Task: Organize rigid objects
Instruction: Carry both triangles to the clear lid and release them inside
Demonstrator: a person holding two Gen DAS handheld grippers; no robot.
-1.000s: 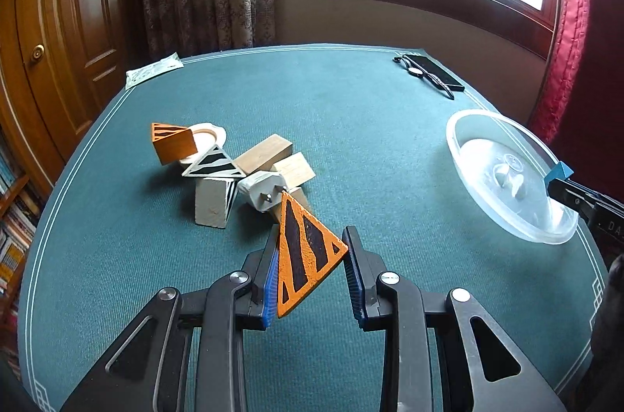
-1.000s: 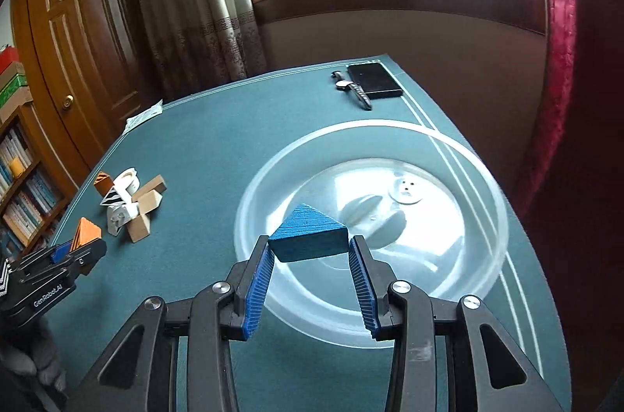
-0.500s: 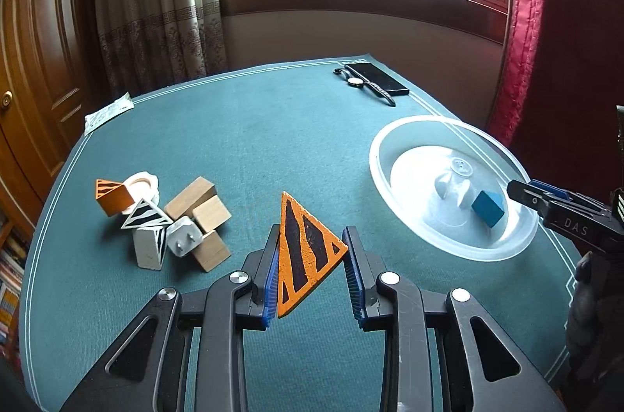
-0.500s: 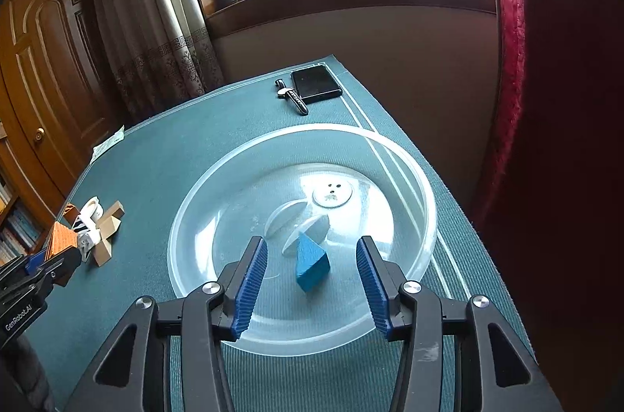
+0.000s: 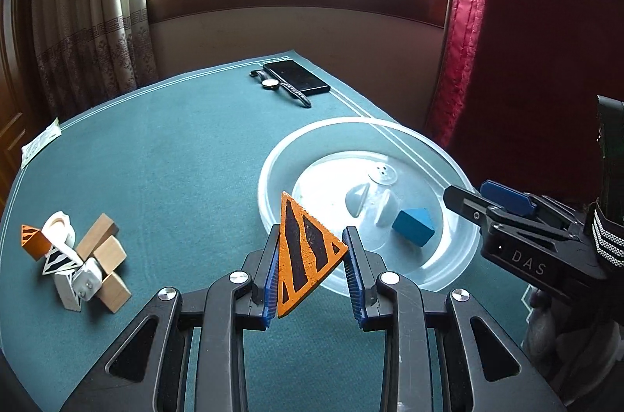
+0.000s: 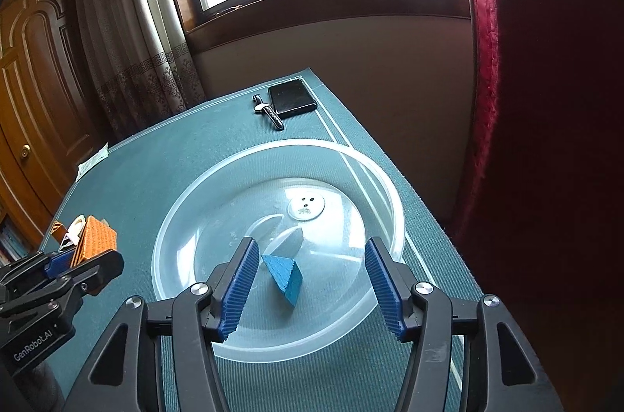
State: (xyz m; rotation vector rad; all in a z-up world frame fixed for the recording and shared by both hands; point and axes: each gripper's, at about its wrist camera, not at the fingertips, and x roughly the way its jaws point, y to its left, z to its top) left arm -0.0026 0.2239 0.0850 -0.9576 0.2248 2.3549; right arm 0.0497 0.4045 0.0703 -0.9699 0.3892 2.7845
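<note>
My left gripper (image 5: 312, 252) is shut on an orange triangular block with black stripes (image 5: 302, 246), held above the table just left of the clear plastic bowl (image 5: 273, 158). The block also shows in the right wrist view (image 6: 95, 242). A blue wedge block (image 5: 414, 226) lies inside the bowl; in the right wrist view it (image 6: 286, 277) lies free between my fingers. My right gripper (image 6: 310, 279) is open and empty above the bowl's (image 6: 187, 213) near side. A pile of wooden, white and striped blocks (image 5: 84, 261) lies at the table's left.
A black phone (image 5: 296, 76) and a wristwatch (image 5: 279, 86) lie at the table's far edge. A paper packet (image 5: 39, 142) lies at the far left edge. A red curtain (image 5: 468, 22) hangs right of the table. The table is covered in green felt (image 5: 175, 158).
My right gripper has let go of the blue wedge, which now lies in the bowl, and its jaws have opened wider. My left gripper has carried the orange triangle right, toward the bowl.
</note>
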